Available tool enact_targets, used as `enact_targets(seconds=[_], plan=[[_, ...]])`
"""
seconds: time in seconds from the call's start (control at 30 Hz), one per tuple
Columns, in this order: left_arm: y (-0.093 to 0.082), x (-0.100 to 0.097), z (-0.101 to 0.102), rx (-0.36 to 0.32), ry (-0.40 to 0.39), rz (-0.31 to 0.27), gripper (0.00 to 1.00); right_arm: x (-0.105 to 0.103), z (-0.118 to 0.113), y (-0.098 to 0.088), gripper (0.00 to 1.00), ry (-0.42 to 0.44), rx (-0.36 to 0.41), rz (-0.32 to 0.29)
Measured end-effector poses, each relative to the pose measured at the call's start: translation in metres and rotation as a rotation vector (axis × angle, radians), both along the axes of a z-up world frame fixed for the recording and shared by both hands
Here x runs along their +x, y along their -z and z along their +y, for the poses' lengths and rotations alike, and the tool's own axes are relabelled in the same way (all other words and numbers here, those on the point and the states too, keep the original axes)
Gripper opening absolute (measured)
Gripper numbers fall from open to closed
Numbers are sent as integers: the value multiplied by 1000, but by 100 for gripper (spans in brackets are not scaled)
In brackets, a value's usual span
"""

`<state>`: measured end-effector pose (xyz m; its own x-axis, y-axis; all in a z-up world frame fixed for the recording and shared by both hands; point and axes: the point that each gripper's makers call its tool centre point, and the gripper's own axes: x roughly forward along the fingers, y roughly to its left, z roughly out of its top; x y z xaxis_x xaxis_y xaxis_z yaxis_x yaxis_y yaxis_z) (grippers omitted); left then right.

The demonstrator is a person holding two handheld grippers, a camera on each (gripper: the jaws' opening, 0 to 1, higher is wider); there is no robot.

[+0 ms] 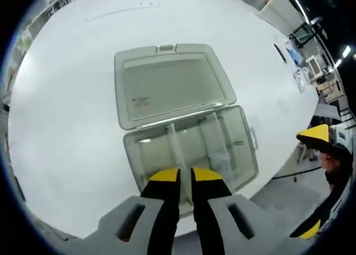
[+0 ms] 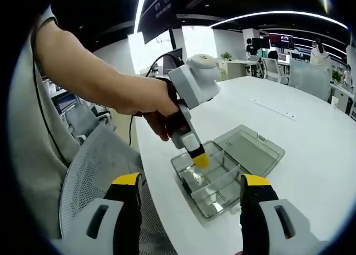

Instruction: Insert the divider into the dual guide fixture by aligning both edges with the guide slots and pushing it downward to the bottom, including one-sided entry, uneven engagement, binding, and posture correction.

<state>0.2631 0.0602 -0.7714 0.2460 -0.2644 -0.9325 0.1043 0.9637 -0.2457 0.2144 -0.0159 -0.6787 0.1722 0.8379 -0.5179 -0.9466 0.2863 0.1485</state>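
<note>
— Near the table's point(image 1: 67, 99) front edge, the clear compartment box point(image 1: 189, 149) sits lid point(image 1: 169, 82) open; the left gripper point(image 1: 186, 177) pinches a clear divider point(image 1: 186, 195) over its near wall.

— And the right gripper point(image 2: 192, 191)?

— Spread wide, holding nothing, well back. Risk: if one edge enters first, I judge the divider cocks and binds.

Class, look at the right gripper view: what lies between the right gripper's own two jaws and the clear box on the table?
In the right gripper view, only bare white table lies between the open right gripper and the clear box. The left gripper is at the box's far side.
</note>
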Motion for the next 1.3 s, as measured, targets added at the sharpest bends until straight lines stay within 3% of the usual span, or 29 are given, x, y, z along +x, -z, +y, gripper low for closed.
enact_targets(seconds=[0.57,0.7,1.1,1.3], plan=[[4,-2,-4,41,47,-9,4,-2,1,-2,70,0,-14,-7],[4,-1,-1,23,53,-17,5,-2,1,-3,70,3,-16,-9],[-13,-3,-11,-78,81,-121,17,-1,-10,-3,70,20,-31,-10],[-35,-3,-12,-163,82,-240,23,0,-15,-5,71,21,-36,-14]])
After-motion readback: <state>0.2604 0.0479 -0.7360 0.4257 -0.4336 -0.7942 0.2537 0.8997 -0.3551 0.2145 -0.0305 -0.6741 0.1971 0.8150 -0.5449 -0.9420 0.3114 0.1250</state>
